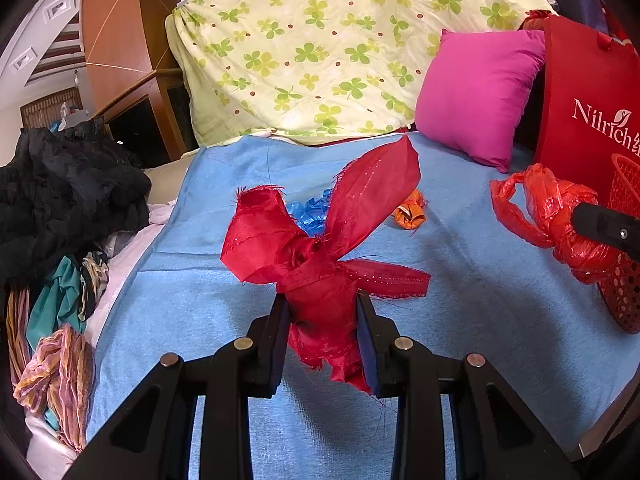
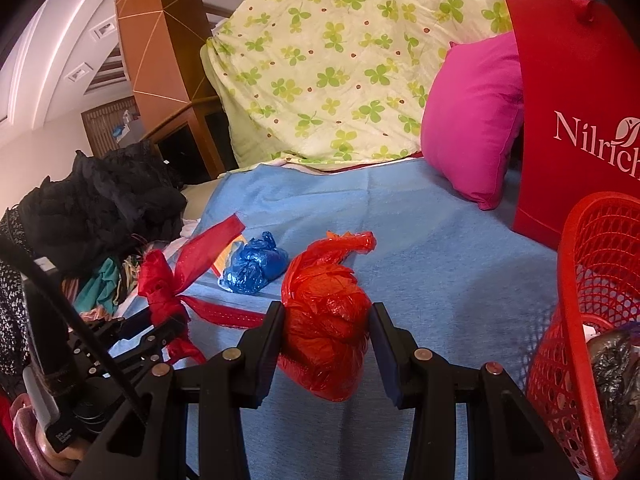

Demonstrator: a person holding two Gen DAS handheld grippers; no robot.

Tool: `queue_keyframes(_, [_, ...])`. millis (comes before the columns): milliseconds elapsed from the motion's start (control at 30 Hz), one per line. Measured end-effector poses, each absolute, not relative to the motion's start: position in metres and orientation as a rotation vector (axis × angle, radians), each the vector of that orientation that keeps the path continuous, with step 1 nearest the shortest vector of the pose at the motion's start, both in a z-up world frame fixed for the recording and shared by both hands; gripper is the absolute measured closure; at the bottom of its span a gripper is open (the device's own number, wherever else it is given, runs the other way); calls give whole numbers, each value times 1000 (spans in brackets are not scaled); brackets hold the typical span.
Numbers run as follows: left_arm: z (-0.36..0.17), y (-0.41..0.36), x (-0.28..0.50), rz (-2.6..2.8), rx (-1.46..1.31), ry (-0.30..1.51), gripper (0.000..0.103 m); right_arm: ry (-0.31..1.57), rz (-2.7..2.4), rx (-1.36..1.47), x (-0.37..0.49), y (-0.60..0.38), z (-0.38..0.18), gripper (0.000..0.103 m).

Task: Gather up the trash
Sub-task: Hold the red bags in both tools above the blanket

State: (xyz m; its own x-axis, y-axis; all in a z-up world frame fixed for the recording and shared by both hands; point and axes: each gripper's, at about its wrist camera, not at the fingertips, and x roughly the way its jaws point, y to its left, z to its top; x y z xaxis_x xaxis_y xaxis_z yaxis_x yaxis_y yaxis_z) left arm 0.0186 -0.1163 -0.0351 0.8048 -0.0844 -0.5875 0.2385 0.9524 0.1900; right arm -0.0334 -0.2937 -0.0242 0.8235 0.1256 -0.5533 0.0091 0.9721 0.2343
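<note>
My left gripper (image 1: pixel 322 300) is shut on a knotted scrap of red cloth (image 1: pixel 320 240) and holds it above the blue bed cover (image 1: pixel 460 312). My right gripper (image 2: pixel 326 308) is shut on a bunched red plastic bag (image 2: pixel 326 308), just left of the red mesh basket (image 2: pixel 592 272). In the left wrist view the bag (image 1: pixel 548 212) and basket (image 1: pixel 624 280) are at the right edge. A crumpled blue plastic bag (image 2: pixel 256 266) and a small orange wrapper (image 1: pixel 410 212) lie on the cover behind them. The basket holds a dark bag (image 2: pixel 616 376).
A magenta pillow (image 2: pixel 476 120) and a red "Nilrich" paper bag (image 2: pixel 576 120) stand at the back right. A clover-print quilt (image 1: pixel 320 48) is heaped behind. A pile of black and coloured clothes (image 1: pixel 64 208) lies off the cover's left edge.
</note>
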Motion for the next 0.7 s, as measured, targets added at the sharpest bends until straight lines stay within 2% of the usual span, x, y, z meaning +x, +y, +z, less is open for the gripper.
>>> queue_keyframes(700, [-31,-126,13,-207,292,587,70,569,49,222,-49,-306,-16,57])
